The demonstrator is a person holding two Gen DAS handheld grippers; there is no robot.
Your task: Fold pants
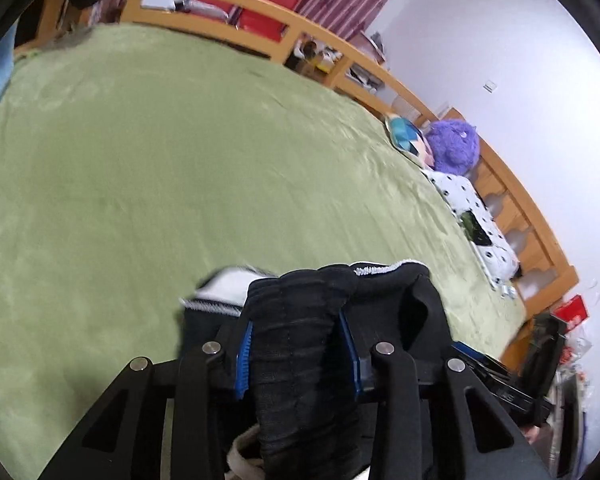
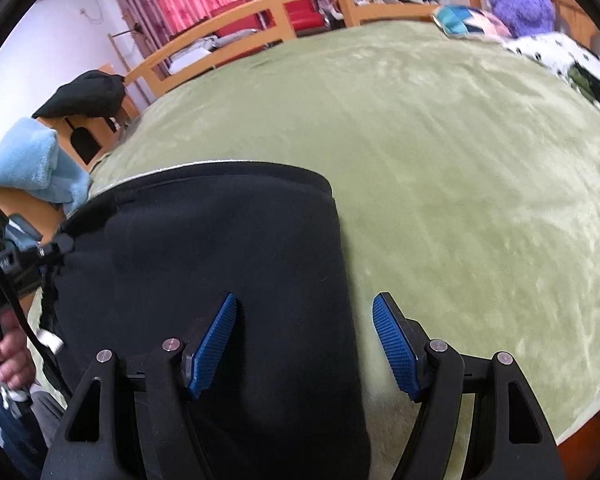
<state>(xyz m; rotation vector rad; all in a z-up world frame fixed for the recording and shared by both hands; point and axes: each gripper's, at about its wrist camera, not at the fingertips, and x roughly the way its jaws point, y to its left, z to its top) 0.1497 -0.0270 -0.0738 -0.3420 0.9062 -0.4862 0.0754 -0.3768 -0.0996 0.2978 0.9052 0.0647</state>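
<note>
The black pants [image 2: 220, 264] lie on the green bed cover [image 2: 460, 200], spread flat in the right wrist view. My left gripper [image 1: 298, 344] is shut on a bunched fold of the black pants [image 1: 300, 320], whose white-stitched seam edge shows beside it. My right gripper [image 2: 304, 344] is open and empty above the pants' right edge, its left blue pad [image 2: 212, 348] over the black cloth and its right pad over the cover. The left gripper also shows in the right wrist view [image 2: 4, 272] at the pants' left edge, held by a hand.
A wooden bed rail [image 1: 260, 32] runs along the far side. A purple plush toy [image 1: 454, 146], a dotted pillow [image 1: 476, 216] and a teal cushion sit at the head end. A light blue towel [image 2: 32, 164] and a dark garment [image 2: 84, 94] lie at the left.
</note>
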